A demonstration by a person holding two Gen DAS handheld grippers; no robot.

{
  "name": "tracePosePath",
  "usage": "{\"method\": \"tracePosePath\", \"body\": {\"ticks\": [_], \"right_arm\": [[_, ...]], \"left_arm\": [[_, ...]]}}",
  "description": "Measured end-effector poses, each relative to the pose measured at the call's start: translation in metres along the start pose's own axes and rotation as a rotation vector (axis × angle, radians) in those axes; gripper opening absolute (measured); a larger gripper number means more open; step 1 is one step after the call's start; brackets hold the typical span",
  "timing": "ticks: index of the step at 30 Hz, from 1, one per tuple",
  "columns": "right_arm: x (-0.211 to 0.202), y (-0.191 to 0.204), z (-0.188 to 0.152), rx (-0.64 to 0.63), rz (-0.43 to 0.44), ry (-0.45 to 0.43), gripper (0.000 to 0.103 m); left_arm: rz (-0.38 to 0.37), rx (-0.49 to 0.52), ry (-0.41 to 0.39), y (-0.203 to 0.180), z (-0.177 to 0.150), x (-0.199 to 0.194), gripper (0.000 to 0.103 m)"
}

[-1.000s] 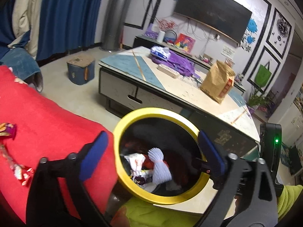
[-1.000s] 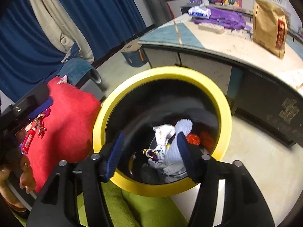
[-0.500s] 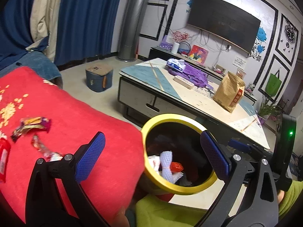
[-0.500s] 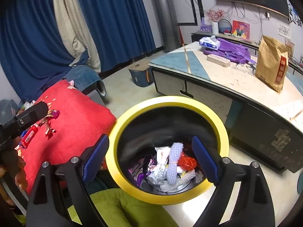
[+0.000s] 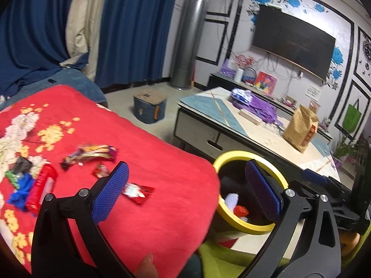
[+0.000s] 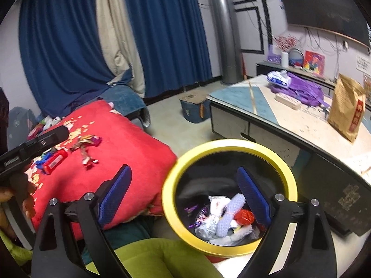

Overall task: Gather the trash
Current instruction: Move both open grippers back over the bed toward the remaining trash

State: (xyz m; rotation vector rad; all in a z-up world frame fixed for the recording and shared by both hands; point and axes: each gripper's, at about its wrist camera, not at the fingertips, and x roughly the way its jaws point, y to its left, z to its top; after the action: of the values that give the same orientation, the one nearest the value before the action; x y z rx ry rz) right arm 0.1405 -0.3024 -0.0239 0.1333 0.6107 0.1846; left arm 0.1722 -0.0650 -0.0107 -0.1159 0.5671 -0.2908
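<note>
Left hand-held gripper [image 5: 183,191]: jaws spread wide with nothing between the blue pads, poised over the near edge of the red blanket [image 5: 162,162], its right finger in front of the bin's rim.

Right hand-held gripper [image 6: 184,195]: also wide open and empty, hanging above the bin's mouth, its left pad over the blanket's edge, its right pad over the bin's inside.

Trash bin [image 6: 287,176]: black, round, yellow-rimmed, standing on the floor between the blanket and the low table [image 6: 266,108], just beside the blanket's corner.

Trash already in the bin: a heap at the bottom, with a white knitted piece [image 6: 231,213], a red crumpled wrapper [image 6: 243,216] and silver and purple packets [image 6: 204,217] pressed together.

Trash on the blanket: a long orange-and-purple wrapper [image 5: 92,151], a small red wrapper [image 5: 100,170], a red-and-white wrapper [image 5: 136,191] just past the left pad, a red tube [image 5: 40,188] and a blue scrap [image 5: 20,188] touching it at the far left; a few darker bits beside them are too blurred to name.

On the table: a brown paper bag [image 6: 346,110] standing upright, a purple backpack [image 6: 301,89] lying flat with a white tissue pack [image 6: 278,78] against it.

Beyond: blue curtains [image 6: 162,30], a small blue stool [image 5: 149,107] on the floor and a wall television [image 5: 292,39].
</note>
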Motion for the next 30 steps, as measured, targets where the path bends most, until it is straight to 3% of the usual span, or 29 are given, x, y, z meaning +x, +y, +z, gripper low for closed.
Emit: {"method": "tracePosePath", "body": {"ticks": [10,30], "right_arm": [[-0.012,0.048,0.005,-0.114,0.09,-0.042,0.092],[0.012,0.138,0.011,-0.248,0.246,-0.009,0.093]], "left_arm": [[0.071,-0.031,-0.051,0.031,0.002,-0.027,0.092],[0.196,-0.1,-0.089,0.095,-0.002,-0.068,0.092]]}}
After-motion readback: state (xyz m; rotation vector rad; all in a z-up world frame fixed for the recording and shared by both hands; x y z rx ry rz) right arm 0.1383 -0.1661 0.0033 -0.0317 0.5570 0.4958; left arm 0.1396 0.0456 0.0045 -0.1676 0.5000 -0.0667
